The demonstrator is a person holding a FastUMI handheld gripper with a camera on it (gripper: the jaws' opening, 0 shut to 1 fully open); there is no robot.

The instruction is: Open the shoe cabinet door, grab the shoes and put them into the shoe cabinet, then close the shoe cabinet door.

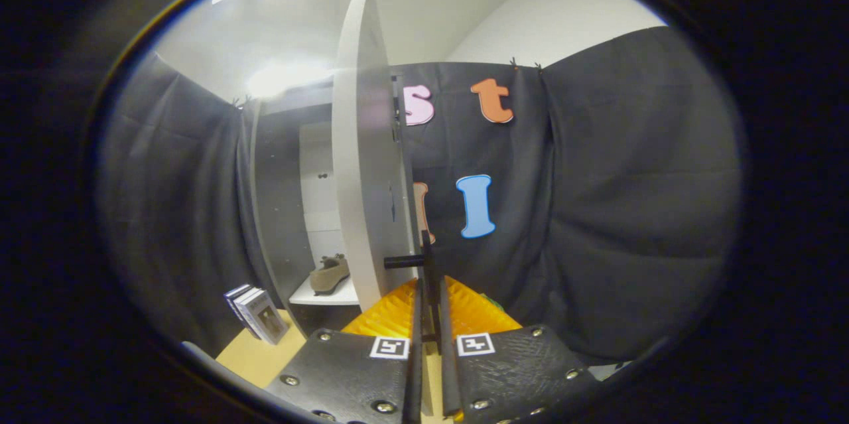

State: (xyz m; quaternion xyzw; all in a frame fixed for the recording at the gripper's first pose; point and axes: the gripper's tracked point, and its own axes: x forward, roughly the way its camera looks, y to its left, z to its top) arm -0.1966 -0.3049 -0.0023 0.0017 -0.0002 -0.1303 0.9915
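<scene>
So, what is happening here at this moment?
A person's handheld gripper has its fingers closed on the dark handle of the white cabinet door, which stands wide open, seen edge-on. Inside the shoe cabinet, a brown shoe already lies on the white shelf. Some books stand on the floor beside it.

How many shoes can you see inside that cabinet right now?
1. A shoe sits on the shelf inside the cabinet, left of the open door. The door hides part of the inside, so another may be concealed. The gripper is shut on the door handle.
</scene>
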